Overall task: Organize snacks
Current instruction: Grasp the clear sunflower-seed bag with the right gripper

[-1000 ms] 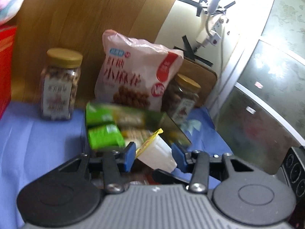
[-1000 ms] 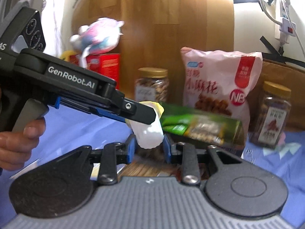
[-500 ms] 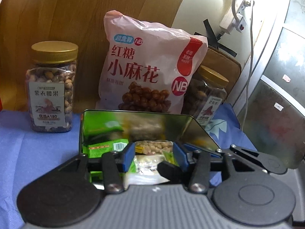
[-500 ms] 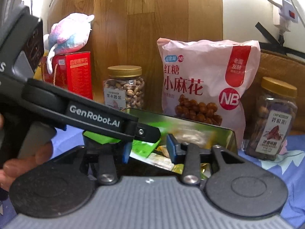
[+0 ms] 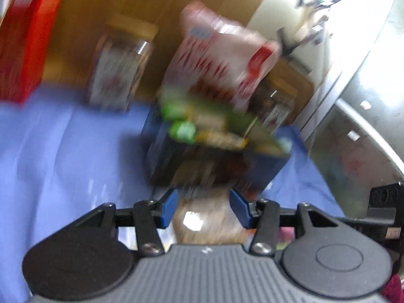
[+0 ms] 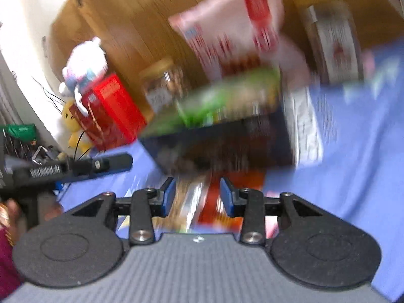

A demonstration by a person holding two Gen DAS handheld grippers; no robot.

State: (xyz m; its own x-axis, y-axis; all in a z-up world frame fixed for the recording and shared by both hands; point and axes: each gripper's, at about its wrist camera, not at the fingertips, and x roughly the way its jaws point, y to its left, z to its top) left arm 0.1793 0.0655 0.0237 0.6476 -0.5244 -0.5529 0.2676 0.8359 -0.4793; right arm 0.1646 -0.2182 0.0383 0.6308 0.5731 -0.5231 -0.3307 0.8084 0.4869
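Both views are blurred by motion. An open tin with blue sides holds green and yellow snack packets and stands on the blue cloth. My left gripper is short of the tin, its jaws apart over a brownish packet that lies beneath them; the pads do not seem to press on it. My right gripper is also open in front of the tin. It hangs above a brown and silver packet and a red-orange one. The left gripper shows at the left, held by a hand.
A pink snack bag leans on the wooden board behind the tin, with a gold-lidded jar to its left and another to its right. A red box and a plush toy stand far left. Blue cloth covers the table.
One second ago both grippers were at a white cup; half a second ago they hung empty over the tin. Both have since drawn back and sunk, and the right view has tilted.
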